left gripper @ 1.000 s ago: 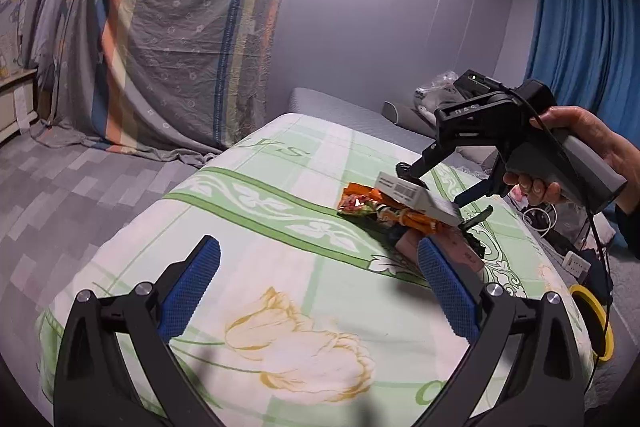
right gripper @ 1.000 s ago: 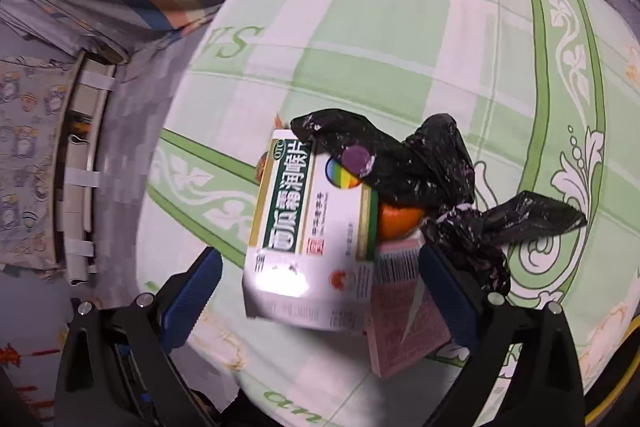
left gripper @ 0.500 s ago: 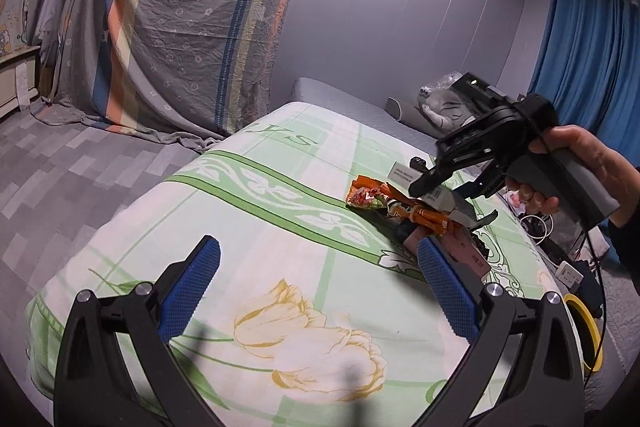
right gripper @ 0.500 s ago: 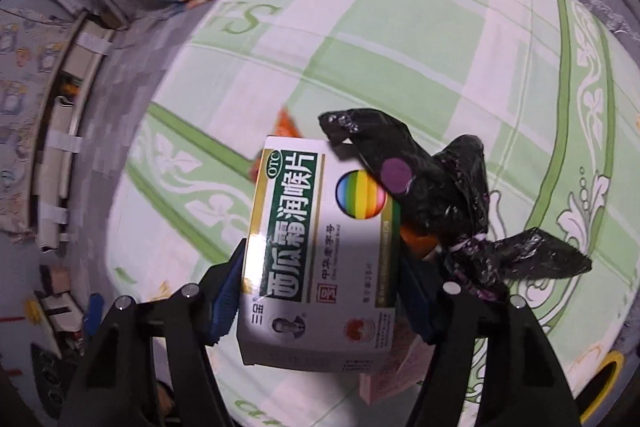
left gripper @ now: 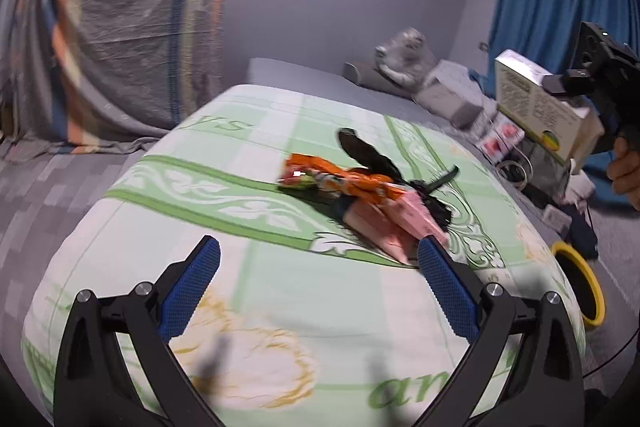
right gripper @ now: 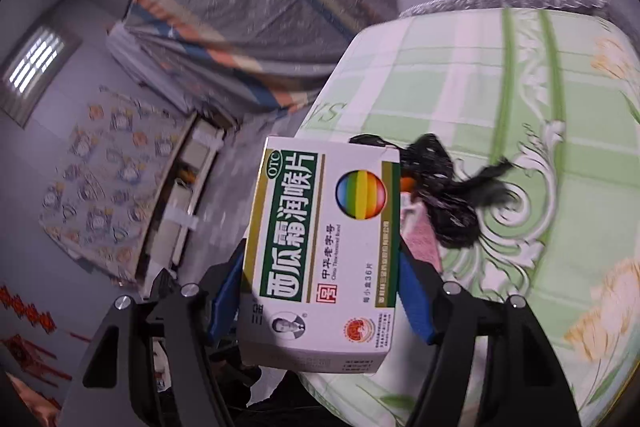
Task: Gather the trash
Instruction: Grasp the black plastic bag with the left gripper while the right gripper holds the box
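The right gripper clamps a light, crushable medicine box by its long sides, while the left gripper hangs wide open and empty near the orange wrapper, pink box and limp black bag.

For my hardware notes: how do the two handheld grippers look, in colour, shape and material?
The left gripper and right gripper match: black angular frames, silver bolts, and fingers faced with blue textured pads. A bare hand grips the right one's black handle.

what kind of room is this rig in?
Likely a bedroom in a home: a bed with a green floral sheet holds the trash, blue curtains hang by the wall, and a striped cloth drapes over something behind.
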The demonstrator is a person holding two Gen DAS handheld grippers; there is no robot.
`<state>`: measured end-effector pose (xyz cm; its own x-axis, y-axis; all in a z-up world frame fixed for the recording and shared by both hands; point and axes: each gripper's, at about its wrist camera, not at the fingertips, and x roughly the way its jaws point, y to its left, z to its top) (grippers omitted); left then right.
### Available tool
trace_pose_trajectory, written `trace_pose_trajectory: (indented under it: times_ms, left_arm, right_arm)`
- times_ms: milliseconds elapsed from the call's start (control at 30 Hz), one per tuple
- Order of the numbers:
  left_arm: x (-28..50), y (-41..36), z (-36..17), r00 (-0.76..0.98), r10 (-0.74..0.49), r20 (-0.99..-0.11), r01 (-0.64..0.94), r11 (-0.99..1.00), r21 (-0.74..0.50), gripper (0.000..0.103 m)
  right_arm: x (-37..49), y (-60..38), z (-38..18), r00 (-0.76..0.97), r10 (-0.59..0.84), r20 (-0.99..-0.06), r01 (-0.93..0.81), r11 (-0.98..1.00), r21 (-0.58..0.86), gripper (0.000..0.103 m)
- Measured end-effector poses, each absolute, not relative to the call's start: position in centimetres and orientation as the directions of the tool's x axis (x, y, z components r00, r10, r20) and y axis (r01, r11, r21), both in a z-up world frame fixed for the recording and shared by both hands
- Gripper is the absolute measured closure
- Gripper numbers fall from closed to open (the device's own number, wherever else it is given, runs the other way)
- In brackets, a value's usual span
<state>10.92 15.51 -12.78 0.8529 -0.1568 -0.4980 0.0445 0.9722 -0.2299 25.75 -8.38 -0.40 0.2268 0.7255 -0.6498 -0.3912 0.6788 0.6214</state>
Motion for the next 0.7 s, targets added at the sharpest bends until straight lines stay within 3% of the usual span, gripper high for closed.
trace_pose_trajectory:
  times_ms: [167,400,700]
  left_arm:
    - [14.7,11.1,-10.9,0.819,-0.239,-0.522,0.203,0.971,-0.127,0.008]
    - [23.3,4.4,-10.5,0.719,-0.290,-0.632,0.361,0.932,-0.017,0.008]
    - [30.6,-1.3,-12.9,0.574,-0.232,-0.785,0.472,0.878,0.086,0.008]
  right_arm:
    - [21.5,-14.9,-1.5,0.311,0.761,-0.570,-0.368,0.649,0.666,0.039]
    - [17.1,-21.5,-3.6,0.389,0.777,-0.495,-0.319,0.617,0.719,0.038]
    - [14.5,-26.4,-6.5,0.453,0.773,-0.444,-0.260,0.591,0.763,0.038]
